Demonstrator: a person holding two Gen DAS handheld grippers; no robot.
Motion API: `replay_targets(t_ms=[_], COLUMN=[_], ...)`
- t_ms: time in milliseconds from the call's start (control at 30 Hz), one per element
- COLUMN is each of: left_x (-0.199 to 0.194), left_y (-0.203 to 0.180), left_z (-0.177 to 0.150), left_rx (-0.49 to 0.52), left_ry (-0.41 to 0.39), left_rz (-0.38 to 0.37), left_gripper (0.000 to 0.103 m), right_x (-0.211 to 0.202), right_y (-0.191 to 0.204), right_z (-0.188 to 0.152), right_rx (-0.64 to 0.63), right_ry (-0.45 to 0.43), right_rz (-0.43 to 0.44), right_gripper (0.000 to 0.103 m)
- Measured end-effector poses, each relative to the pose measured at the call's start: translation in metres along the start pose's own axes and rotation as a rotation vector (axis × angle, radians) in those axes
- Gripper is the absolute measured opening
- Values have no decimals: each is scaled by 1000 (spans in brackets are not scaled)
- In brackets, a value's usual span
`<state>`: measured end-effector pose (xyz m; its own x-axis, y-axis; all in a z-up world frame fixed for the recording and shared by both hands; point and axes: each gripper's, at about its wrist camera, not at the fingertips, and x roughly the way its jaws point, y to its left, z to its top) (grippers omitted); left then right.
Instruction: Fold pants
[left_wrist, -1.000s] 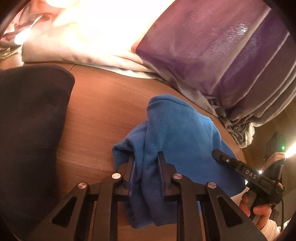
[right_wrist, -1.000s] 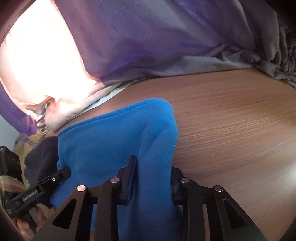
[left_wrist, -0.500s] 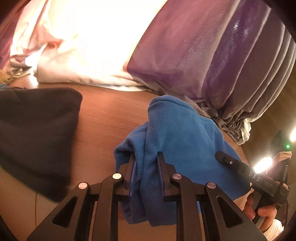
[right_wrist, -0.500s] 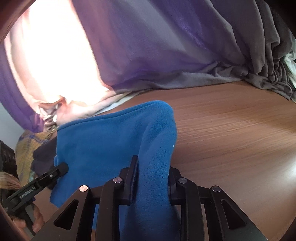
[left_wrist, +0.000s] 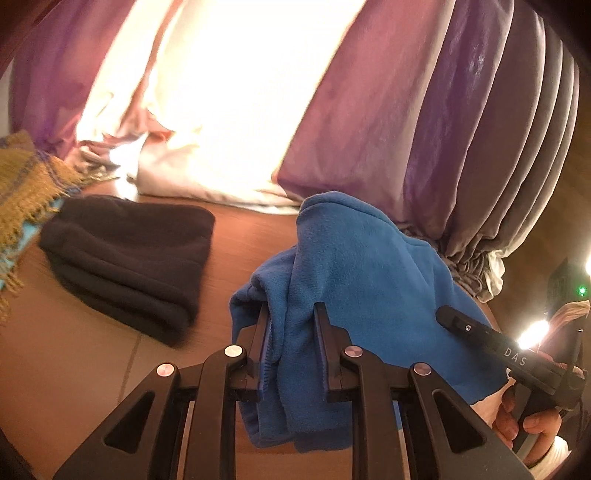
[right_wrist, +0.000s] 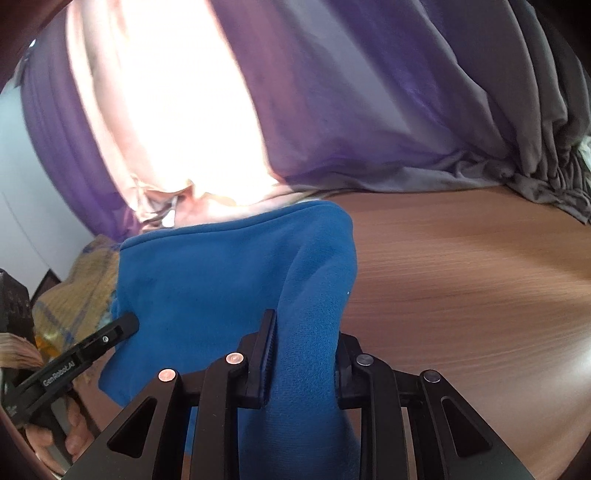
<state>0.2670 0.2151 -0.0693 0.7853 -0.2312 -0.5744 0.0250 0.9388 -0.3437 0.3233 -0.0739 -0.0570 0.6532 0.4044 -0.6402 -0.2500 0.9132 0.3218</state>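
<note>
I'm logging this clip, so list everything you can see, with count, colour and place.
blue fleece pants: one, blue, bunched and held above the table between both grippers
folded garment: one, black, on table, left
fringed cloth: one, mustard and blue, far left edge
curtains: purple and grey, behind table
sheer drape: pale, brightly lit
table: one, brown wood
left gripper: black, shut on pants
right gripper: black, shut on pants

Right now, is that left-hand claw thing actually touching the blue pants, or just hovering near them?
Touching. The left wrist view shows the left gripper with both fingers pressed against a bunched fold of the blue pants, the fabric squeezed between them.
</note>
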Motion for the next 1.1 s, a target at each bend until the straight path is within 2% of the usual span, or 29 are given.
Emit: replay_targets(t_ms=[133,300,667,933,1100], left_x=[-21,-37,-46,-47,-25], left_y=[15,52,148,202,234], left_z=[8,27,95,132,151], left_rx=[21,65,211,231,214], left_ry=[-30,-39,-15,-50,-18], left_rz=[-2,-29,-122,-93,-67], left_gripper=[20,20,20,21,21], right_x=[-9,-7,30,68,103], right_y=[21,59,161,216,241], right_z=[-1,1,5,32,50], right_rx=[-7,-7,73,41,10], right_ry=[-26,-60,-134,-150,-121], right_rz=[15,7,-91,-94,-75], right_gripper=[25,25,25,25,25])
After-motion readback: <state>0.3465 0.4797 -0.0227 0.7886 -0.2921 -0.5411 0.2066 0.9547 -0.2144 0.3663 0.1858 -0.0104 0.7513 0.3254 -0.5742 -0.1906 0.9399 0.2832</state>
